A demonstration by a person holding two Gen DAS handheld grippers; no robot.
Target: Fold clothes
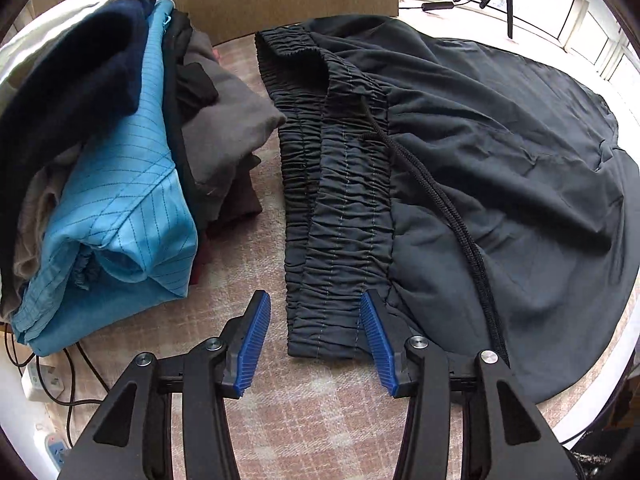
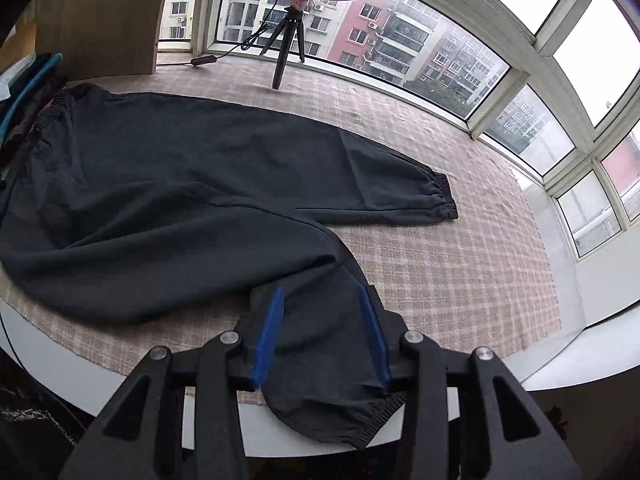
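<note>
While both grippers hang above the cloth, the scene reads so:

Trousers: dark trousers (image 2: 180,184) lie spread flat on the worktop (image 2: 460,280), which is covered with a pink checked cloth; the waist is at the left of the right wrist view, the legs run to the right.
Waistband: the gathered elastic waistband (image 1: 340,200) lies folded over on itself, with a black drawstring (image 1: 436,200) trailing across the fabric beside it.
Far leg: it lies straight, its elastic cuff (image 2: 444,196) flat on the checked cloth.
Near leg: it bends towards the worktop's edge, and its cuff (image 2: 372,420) hangs over the white rim.
Left gripper (image 1: 316,300): jaws partly apart over the near end of the waistband, the blue pads pressing on nothing.
Right gripper (image 2: 322,300): jaws partly apart above the near leg; the fabric shows between the pads, but they do not clamp it.
Pile: a heap of other clothes (image 1: 120,160), a light blue garment on top, sits just left of the waistband.
Background: a small tripod (image 2: 288,40) stands on the worktop by the window (image 2: 400,40).
</note>
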